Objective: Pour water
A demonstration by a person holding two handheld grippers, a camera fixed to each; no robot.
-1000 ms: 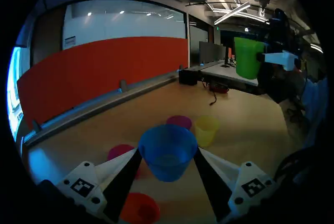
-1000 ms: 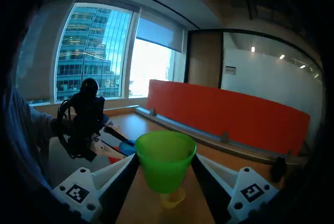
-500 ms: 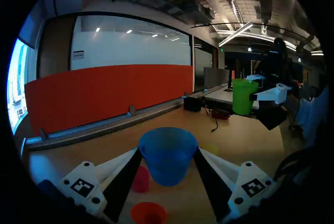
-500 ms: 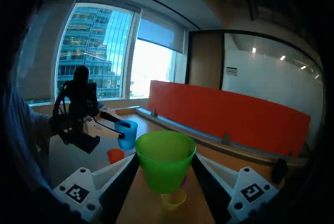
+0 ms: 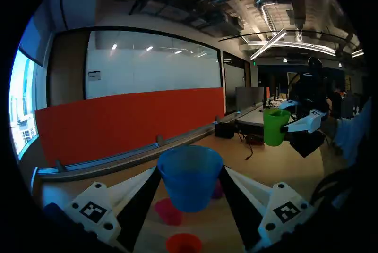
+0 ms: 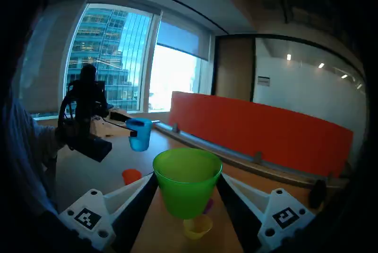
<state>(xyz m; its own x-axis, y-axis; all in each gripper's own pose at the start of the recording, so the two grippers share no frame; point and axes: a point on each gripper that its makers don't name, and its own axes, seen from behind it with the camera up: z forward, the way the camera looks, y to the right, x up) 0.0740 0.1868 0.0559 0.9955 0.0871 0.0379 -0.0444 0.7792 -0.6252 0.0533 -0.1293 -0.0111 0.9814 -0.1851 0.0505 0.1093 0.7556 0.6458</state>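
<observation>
Holding the blue cup [image 5: 190, 182] upright above the desk [image 5: 283, 170], the left gripper [image 5: 190, 172] is clenching its jaws on it, while the right gripper [image 6: 186, 178] is grasping the green cup [image 6: 187, 189] upright between its jaws.

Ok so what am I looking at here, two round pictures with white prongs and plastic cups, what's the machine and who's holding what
There is no robot here. A person holds a two-finger gripper in each hand, and a fisheye camera rides on each gripper, looking forward along its fingers. In the left gripper view, the left gripper clamps a blue cup. In the right gripper view, the right gripper clamps a green cup. Each view also catches the other gripper farther off. Both cups are upright and lifted above a wooden table, where an orange cup, a pink cup and a yellow cup stand. I can't tell whether either held cup has water in it.
</observation>
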